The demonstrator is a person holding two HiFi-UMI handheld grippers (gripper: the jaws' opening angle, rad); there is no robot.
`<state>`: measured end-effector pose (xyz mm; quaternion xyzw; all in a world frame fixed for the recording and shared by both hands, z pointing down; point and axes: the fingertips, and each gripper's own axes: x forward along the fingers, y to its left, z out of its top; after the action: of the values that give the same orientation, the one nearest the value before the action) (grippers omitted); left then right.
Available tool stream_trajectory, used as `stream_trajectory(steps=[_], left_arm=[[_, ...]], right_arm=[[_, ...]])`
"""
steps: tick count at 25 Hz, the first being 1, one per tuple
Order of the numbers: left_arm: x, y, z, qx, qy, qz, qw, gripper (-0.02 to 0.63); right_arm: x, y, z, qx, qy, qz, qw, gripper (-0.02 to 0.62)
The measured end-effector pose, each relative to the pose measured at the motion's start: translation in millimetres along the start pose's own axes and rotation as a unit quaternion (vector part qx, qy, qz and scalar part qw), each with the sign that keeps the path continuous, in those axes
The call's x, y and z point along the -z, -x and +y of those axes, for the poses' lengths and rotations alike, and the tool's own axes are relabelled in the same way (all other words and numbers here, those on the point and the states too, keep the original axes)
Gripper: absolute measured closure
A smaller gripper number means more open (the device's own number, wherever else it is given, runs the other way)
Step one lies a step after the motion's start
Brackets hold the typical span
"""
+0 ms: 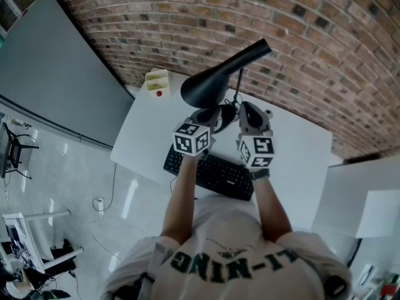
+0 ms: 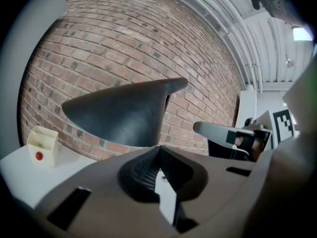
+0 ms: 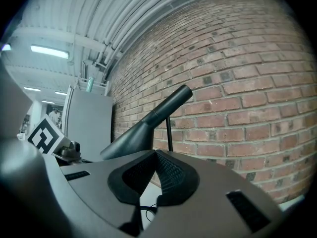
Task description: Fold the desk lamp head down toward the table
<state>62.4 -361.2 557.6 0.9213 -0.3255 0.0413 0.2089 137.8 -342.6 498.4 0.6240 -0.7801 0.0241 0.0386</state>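
Note:
The black desk lamp stands at the back of the white table (image 1: 147, 127). Its cone head (image 1: 209, 83) is raised and tilted, the wide mouth facing down-left, on a thin stem (image 1: 239, 83). In the head view my left gripper (image 1: 215, 114) and right gripper (image 1: 251, 113) sit side by side just under the head, not touching it. Both are shut with nothing in them. The left gripper view has the cone (image 2: 119, 115) above the shut left gripper (image 2: 158, 152) and the right gripper (image 2: 233, 135) beside it. From the right gripper (image 3: 156, 155), the cone (image 3: 133, 135) is ahead to the left.
A black keyboard (image 1: 212, 170) lies near the table's front edge below the grippers. A pale yellow box (image 1: 157, 83) with a red dot stands at the back left corner. The brick wall (image 1: 187, 17) is close behind the lamp. A white cabinet (image 1: 362, 199) stands right.

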Motion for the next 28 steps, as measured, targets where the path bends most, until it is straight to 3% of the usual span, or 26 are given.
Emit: stream_trajectory(steps=[6,17,22,28], left_arm=[[13,-12,-8,0.007,0.001,0.016,0.9998,0.609],[17,11,1,-0.023,0.007,0.024,0.9994,0.609],[-11,48,-15,-0.048,-0.016,-0.01,0.9986,0.609],[-46,108,-25,-0.126,-0.048,-0.069,0.9885,0.607]], right_arm=[[0,2,-4,0.005,-0.002,-0.002,1.0,0.592],[1,11,-18,0.013,-0.022,-0.006,1.0,0.592],[-6,24,-11,0.01,-0.044,-0.005,0.999,0.592],[-17,55,7,-0.009,-0.041,-0.012,0.999,0.592]])
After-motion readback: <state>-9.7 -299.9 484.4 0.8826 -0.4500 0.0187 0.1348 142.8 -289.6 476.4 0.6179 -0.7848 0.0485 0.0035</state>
